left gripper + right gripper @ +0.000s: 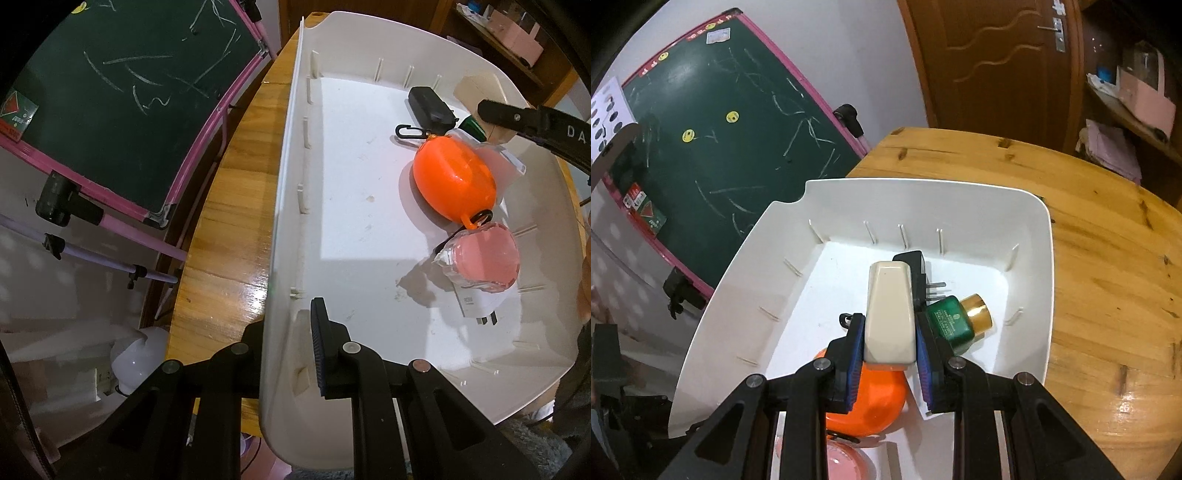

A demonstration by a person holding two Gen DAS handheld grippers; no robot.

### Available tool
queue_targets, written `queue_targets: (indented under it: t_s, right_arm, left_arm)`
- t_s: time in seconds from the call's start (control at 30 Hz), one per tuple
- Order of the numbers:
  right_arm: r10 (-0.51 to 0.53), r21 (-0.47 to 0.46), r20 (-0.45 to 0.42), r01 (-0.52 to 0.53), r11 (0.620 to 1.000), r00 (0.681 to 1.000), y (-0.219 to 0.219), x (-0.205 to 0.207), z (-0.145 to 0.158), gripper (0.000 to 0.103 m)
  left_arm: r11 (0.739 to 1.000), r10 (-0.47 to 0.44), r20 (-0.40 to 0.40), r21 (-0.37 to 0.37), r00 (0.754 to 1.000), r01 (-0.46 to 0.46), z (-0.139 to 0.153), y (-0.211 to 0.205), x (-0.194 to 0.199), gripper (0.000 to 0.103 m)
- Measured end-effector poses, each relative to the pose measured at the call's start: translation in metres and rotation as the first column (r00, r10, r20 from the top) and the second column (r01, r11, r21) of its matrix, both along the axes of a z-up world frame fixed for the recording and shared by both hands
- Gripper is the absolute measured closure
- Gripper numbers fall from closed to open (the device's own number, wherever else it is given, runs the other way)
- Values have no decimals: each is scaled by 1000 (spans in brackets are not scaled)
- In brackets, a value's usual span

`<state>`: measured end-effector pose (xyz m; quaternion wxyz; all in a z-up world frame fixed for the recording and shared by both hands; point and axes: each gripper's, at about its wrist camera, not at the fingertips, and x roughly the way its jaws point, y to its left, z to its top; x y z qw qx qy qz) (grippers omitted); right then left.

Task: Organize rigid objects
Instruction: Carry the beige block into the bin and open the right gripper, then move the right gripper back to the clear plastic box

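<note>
Right tool [889, 341] clamps cream block [888, 314], long axis pointing away.

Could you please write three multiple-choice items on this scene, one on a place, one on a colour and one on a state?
1. Where does the left gripper grip?
A. the wall of the white bin
B. the orange case
C. the chalkboard frame

2. What colour is the cap of the green bottle?
A. white
B. gold
C. black

3. What is the state of the right gripper?
A. open and empty
B. shut on the beige block
C. shut on the bottle

Answers:
1. A: its fingers stand on either side of the bin's near wall.
2. B: the right wrist view shows a shiny gold cap.
3. B: both blue pads press the block's sides above the bin.
</note>
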<state>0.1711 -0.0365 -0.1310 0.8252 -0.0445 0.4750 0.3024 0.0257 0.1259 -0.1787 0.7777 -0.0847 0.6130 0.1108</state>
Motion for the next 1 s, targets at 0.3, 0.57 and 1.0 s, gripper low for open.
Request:
queue_targets:
  t_s: [0.3,0.57,1.0]
  right_arm:
    - [43,-78,-21,-44,996,999,15,-3,-8,71]
    - [33,-91,23,-31,995,999,14,-7,-5,39]
    - [3,-64,4,-2,998,1000,6,-1,-5,39]
  left_arm:
    - [1000,1,-1,-4,1000,-1,1,0,0,87]
    - [1000,1,0,-4,1000,-1,1,0,0,87]
    - [1000,2,-2,-4,1000,-2,1,0,1,87]
